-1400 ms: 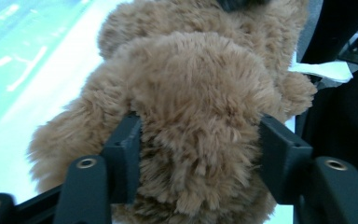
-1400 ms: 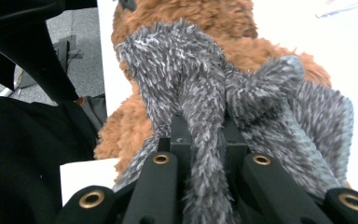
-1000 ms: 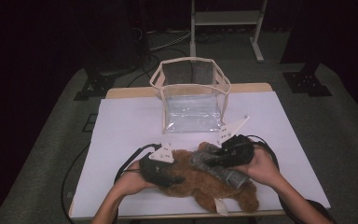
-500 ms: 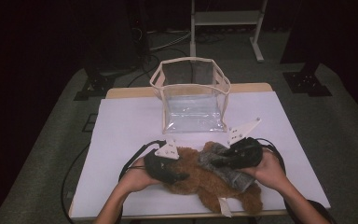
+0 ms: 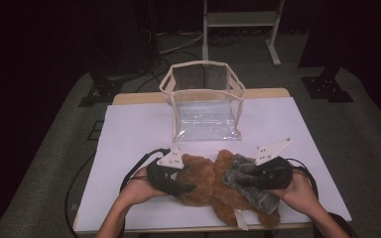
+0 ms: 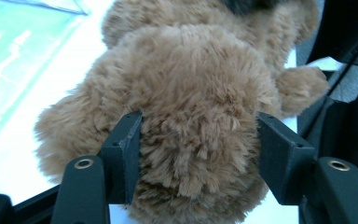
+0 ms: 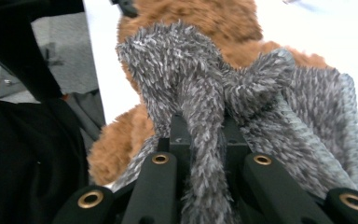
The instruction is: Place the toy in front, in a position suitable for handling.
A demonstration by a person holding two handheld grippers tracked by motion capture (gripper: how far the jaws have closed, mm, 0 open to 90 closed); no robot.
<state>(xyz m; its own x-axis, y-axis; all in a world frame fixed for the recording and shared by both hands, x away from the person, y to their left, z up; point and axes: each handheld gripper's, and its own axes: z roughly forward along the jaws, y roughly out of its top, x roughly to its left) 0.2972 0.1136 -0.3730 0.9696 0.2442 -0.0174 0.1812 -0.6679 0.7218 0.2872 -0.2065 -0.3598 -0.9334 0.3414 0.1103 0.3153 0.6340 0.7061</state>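
1. Both hands had slid to the right along the table's [image 5: 129,124] near edge since the earlier frames, and the brown teddy bear [image 5: 203,178] had turned with them, still lying well in front of the clear bag [image 5: 206,106].
2. That bear lay on its side near the table's front edge, its long axis running roughly left to right, head end toward the left gripper [image 5: 171,181].
3. From the left gripper view, the left gripper [image 6: 198,154] stood wide, its jaws straddling the bear's round furry end [image 6: 191,116], pressing into the pile on each side; it seemed to be holding, though how firmly I could not tell.
4. The right gripper [image 5: 258,178] sat at the bear's other end; its own view showed the right gripper [image 7: 200,135] pinched narrow on a fold of the grey fuzzy garment [image 7: 242,93] that covered the bear's body.
5. Any lift toward the bag would have meant carrying the bear away from the person, with both grippers about equally near it.
6. Only the high view gave the bag's open top behind the bear; the gripper views gave the grips themselves.
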